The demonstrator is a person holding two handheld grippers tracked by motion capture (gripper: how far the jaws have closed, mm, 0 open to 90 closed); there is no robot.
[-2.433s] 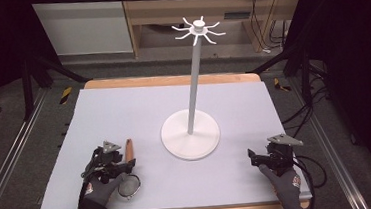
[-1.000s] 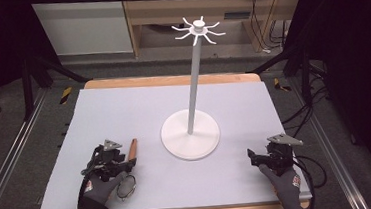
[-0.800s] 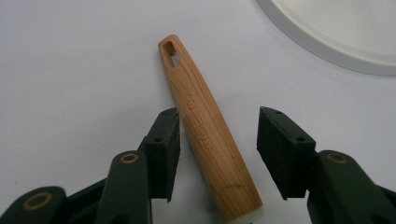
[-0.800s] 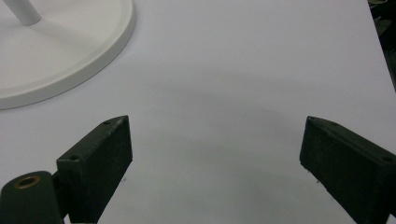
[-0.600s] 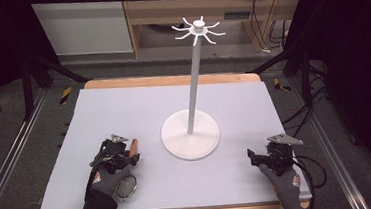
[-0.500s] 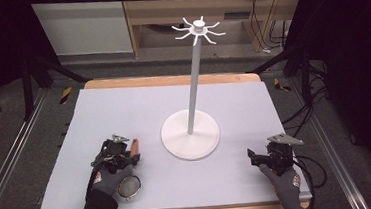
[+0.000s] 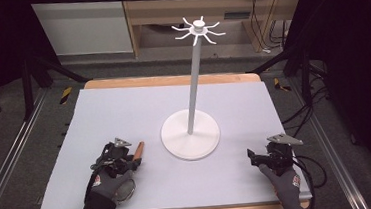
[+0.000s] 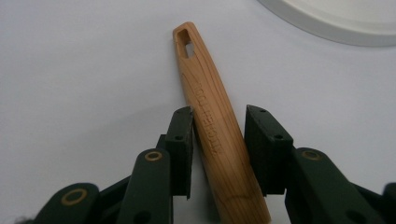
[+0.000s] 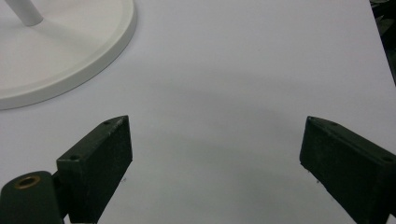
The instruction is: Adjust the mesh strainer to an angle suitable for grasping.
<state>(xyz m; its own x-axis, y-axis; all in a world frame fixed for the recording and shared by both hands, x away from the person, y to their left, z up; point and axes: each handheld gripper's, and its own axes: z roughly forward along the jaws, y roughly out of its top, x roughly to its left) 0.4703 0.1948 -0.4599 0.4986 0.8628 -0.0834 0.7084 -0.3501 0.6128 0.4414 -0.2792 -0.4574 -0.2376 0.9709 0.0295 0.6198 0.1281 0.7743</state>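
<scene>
a person's gloved left hand (image 7: 110, 183) holds the left gripper (image 8: 218, 140) low over the near-left part of the pale tabletop (image 7: 124, 114), its two black jaws set on either side of a wooden handle (image 8: 212, 126) with narrow gaps showing, so they straddle it without clearly pressing on it. in the left gripper view the handle's long axis runs straight away from the gripper, leaning slightly left, and its tapered far tip carries a small rectangular hanging slot; lettering is burned along the grain but is too soft to read. in the high view the handle (image 7: 138, 151) lies flat and points away from the person and a little to the right, toward the stand; a rounded wire-like part (image 7: 125, 189) shows under the hand at its near end, too hidden to identify.

at the near-right corner, the right hand (image 7: 285, 182) holds the right gripper (image 9: 215, 154) with its jaws spread wide over bare tabletop, nothing between them.

beyond both, near the tabletop's centre, stands a white stand (image 7: 191, 134) with a round base, an upright pole and a ring of short hooks (image 7: 198, 29) at the top. the base edge (image 9: 70, 51) shows in the right gripper view, well apart from the jaws.
</scene>
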